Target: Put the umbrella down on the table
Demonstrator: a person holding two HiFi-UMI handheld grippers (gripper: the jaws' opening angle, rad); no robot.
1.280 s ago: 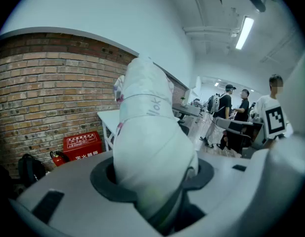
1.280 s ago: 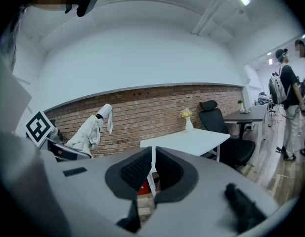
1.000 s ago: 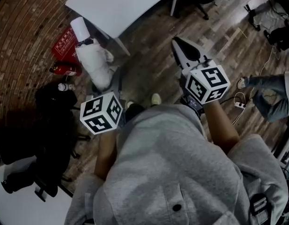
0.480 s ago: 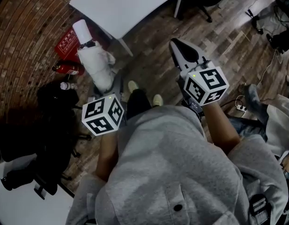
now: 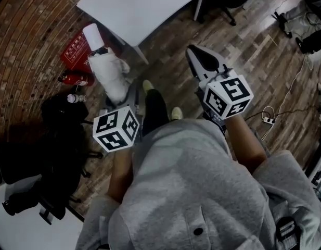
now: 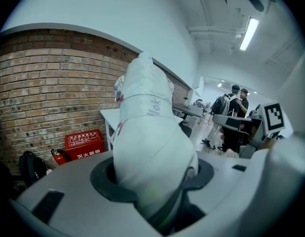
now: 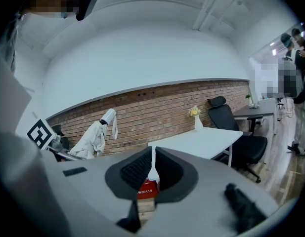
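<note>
A folded white umbrella (image 5: 109, 72) slants up from my left gripper (image 5: 128, 99), its white handle end toward the brick wall. In the left gripper view the umbrella (image 6: 150, 132) fills the space between the jaws of the left gripper (image 6: 152, 176), which are shut on it. My right gripper (image 5: 195, 53) is held out over the wooden floor, jaws together with nothing in them. The right gripper (image 7: 152, 163) points at the white table (image 7: 206, 141), with the umbrella (image 7: 94, 136) off to its left. The table (image 5: 134, 4) lies ahead, just past both grippers.
A red fire-equipment box (image 5: 76, 48), an extinguisher (image 5: 72, 78) and a black bag (image 5: 60, 111) sit by the brick wall at left. A vase of flowers (image 7: 196, 118) stands on the table, with a black office chair (image 7: 239, 130) beside it. Cables (image 5: 277, 105) trail over the floor at right. People (image 6: 235, 102) stand far off.
The table has drawn a little nearer and my feet have stepped forward. The right gripper has edged left. The person at the right edge has gone from view.
</note>
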